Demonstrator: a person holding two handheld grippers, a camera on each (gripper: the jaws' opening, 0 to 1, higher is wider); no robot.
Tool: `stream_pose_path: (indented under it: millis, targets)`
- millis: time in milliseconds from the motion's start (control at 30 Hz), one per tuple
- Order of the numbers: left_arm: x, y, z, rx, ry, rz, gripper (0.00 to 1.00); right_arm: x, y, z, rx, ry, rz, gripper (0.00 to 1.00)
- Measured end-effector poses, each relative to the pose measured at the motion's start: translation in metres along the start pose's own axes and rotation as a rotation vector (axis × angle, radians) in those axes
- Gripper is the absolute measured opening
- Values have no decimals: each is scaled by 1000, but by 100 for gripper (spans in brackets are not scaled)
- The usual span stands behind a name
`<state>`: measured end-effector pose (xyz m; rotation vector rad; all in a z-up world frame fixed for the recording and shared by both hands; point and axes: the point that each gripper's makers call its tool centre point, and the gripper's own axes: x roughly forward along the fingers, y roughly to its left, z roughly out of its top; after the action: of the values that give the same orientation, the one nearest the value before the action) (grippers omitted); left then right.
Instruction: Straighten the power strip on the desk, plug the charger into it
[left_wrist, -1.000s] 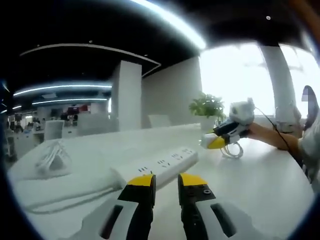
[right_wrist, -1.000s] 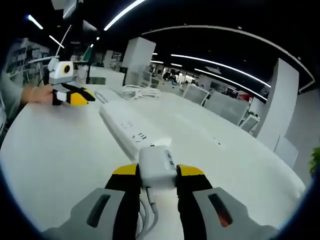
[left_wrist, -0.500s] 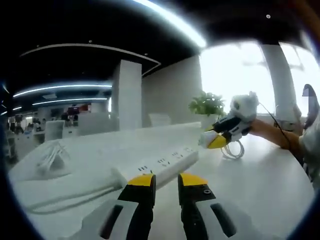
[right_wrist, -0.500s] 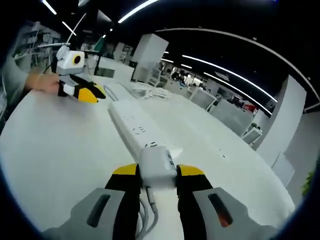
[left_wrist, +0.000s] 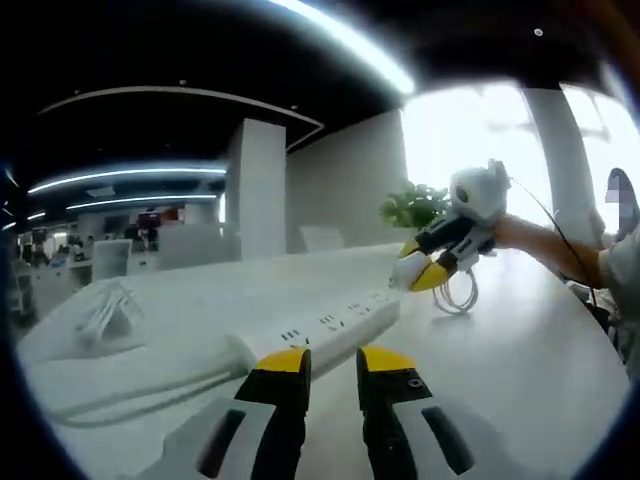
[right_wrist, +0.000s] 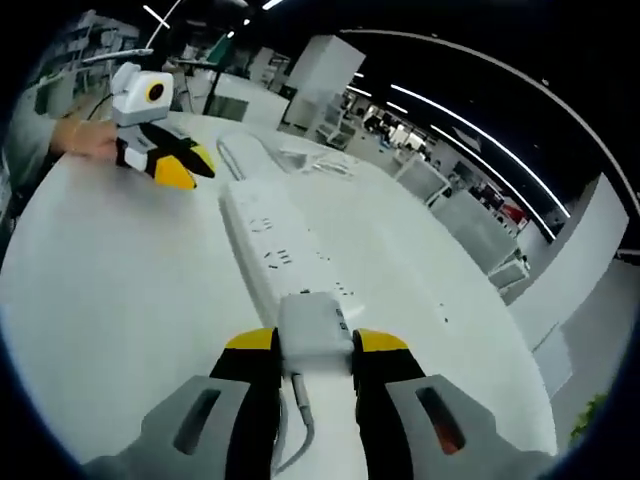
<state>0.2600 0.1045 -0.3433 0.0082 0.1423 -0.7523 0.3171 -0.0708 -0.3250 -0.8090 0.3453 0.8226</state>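
In the left gripper view, a loose white cable bundle (left_wrist: 100, 315) lies at the far left of the white desk (left_wrist: 520, 370); the white power strip (left_wrist: 325, 332) runs diagonally across the desk, its cord trailing off to the left; the left gripper (left_wrist: 334, 362) sits low at the near end of the strip, jaws slightly apart with nothing between them; behind stand a white column (left_wrist: 257, 190), curved ceiling light strips and rows of office desks; to the right a potted plant (left_wrist: 412, 208) stands before a bright window, and the right gripper (left_wrist: 418, 277) hangs above the strip's far end, held by a hand, a cable loop dangling beneath it. In the right gripper view, the left gripper (right_wrist: 180, 170) rests at upper left on the desk (right_wrist: 120, 300); the power strip (right_wrist: 275, 250) extends away at centre; the right gripper (right_wrist: 315, 343) is clamped on the white charger (right_wrist: 314, 333), which sits over the strip's near end, its cable hanging below; open-plan office recedes to the right.
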Motion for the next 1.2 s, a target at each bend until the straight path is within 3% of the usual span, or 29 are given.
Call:
stream_pose_path:
  millis: [567, 1200]
  targets:
    - [0, -2, 0, -4, 2, -1, 23, 12, 1, 3, -162, 202, 54, 27]
    - [1, -4, -2, 10, 9, 0, 23, 17, 0, 3, -267, 303, 69, 27]
